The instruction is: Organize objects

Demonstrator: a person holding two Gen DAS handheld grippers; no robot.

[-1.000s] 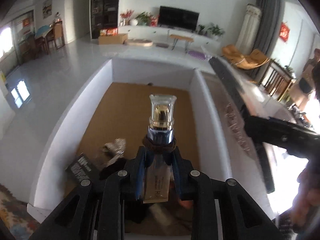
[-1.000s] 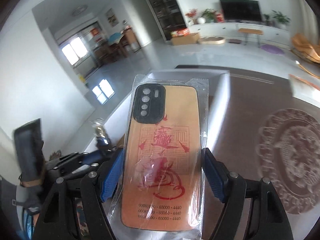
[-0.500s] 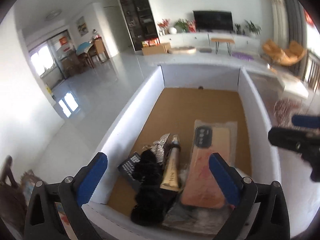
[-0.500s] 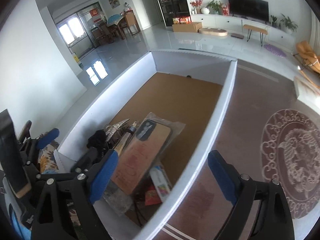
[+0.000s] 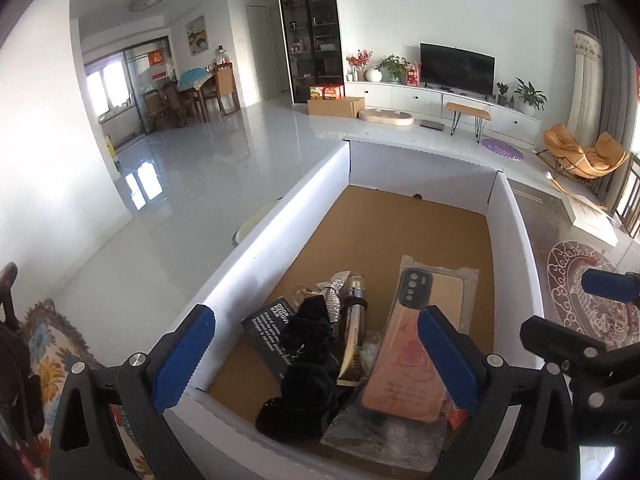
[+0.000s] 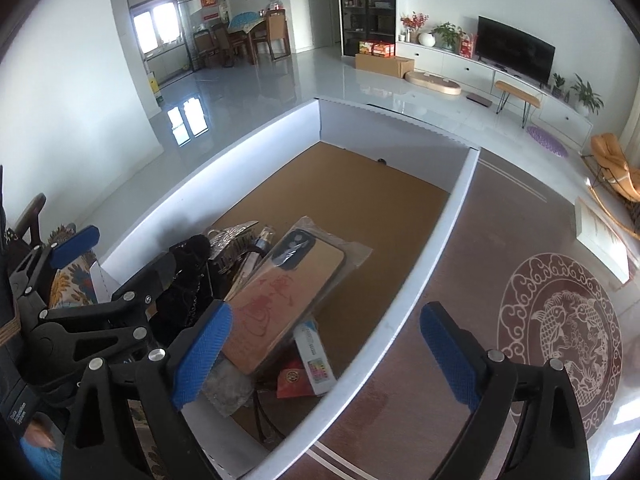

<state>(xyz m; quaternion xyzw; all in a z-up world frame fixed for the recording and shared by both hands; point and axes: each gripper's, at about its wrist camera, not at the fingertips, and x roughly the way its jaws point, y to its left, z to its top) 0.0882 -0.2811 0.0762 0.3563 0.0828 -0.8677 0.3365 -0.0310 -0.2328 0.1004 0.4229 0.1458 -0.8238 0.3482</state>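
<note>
Both grippers empty above the white box, the sorted items lying at its near end.

The left gripper (image 5: 316, 360) hangs with its jaws spread fully wide and nothing between them. Below it the white box (image 5: 280, 236) keeps the clutter in one corner: a black printed card (image 5: 266, 330), a black fuzzy item (image 5: 306, 364), the gold-capped cosmetic tube (image 5: 352, 340) and the bagged phone case (image 5: 420, 344), which leans across the heap, probably because it was dropped on last. The right gripper (image 6: 320, 352) straddles the box's right wall, its jaws having just been opening, with nothing between them.
</note>
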